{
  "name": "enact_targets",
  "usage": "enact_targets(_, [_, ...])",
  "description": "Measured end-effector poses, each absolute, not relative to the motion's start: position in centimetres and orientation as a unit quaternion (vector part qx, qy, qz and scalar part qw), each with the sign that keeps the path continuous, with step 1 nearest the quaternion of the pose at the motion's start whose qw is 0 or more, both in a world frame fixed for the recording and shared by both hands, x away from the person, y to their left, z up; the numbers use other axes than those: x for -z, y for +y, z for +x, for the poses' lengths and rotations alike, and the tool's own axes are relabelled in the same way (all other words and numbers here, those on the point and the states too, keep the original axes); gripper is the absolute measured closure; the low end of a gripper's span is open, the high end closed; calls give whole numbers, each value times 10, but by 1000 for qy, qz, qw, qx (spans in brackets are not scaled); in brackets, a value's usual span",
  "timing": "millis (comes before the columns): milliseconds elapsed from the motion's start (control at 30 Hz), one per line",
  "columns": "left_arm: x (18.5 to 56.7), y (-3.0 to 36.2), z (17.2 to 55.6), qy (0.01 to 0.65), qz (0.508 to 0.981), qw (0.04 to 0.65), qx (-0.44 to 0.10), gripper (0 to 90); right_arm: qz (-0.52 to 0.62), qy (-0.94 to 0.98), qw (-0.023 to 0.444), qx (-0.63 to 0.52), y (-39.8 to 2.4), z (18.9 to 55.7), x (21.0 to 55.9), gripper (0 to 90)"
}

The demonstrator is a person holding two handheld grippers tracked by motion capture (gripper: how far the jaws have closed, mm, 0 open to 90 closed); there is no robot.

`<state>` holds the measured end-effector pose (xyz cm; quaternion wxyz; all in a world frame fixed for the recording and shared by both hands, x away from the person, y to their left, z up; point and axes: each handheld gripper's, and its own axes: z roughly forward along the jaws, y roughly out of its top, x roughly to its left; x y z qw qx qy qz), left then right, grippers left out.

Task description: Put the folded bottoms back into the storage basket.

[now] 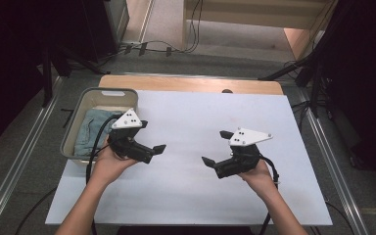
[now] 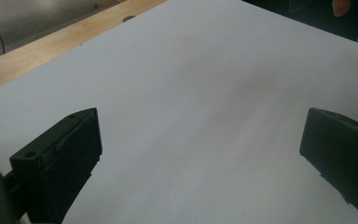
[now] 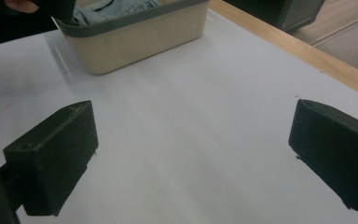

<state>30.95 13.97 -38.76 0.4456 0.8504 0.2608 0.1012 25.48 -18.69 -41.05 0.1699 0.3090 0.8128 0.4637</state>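
Basin [image 1: 76, 128]: beige tub with a grey rim at the far left of the surface, partly overhanging the white sheet's left edge; seen again in the right gripper view [image 3: 135, 35].
Cloth [image 1: 89, 128]: faded blue fabric, crumpled inside the basin and lying below its rim; its edge also peeks over the rim in the right gripper view [image 3: 107, 9].
Left claw [image 1: 152, 152]: held just right of the basin, above the sheet, jaws spread wide with nothing between them; in the left gripper view [image 2: 200, 149] only bare sheet lies ahead.
Surface [image 1: 191, 127]: white sheet over a wooden top, bare between the two claws.
Right claw [image 1: 215, 147]: right of centre, well apart from the basin, jaws likewise spread and empty; it faces left toward the basin [image 3: 191, 154].
Step in hand: judged to be reaching for the cloth, the thing nearest the left claw.
Doing it well: turn the left claw back toward the basin, come down from above inside the rim, and close on a raised fold rather than a flat patch.
Risk: a jaw catching the rim could tip or drag the light basin; the right claw could steady its near wall.
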Motion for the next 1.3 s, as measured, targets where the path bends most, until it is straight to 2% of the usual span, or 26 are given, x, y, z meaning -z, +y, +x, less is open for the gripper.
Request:
enact_targets(900, [414, 134, 285, 249, 851, 454, -86, 0, 340, 796, 188, -464, -238, 222, 426, 2])
enact_targets(1300, [416, 138, 280, 252, 848, 457, -94, 0, 340, 793, 192, -468, -245, 215, 427, 2])
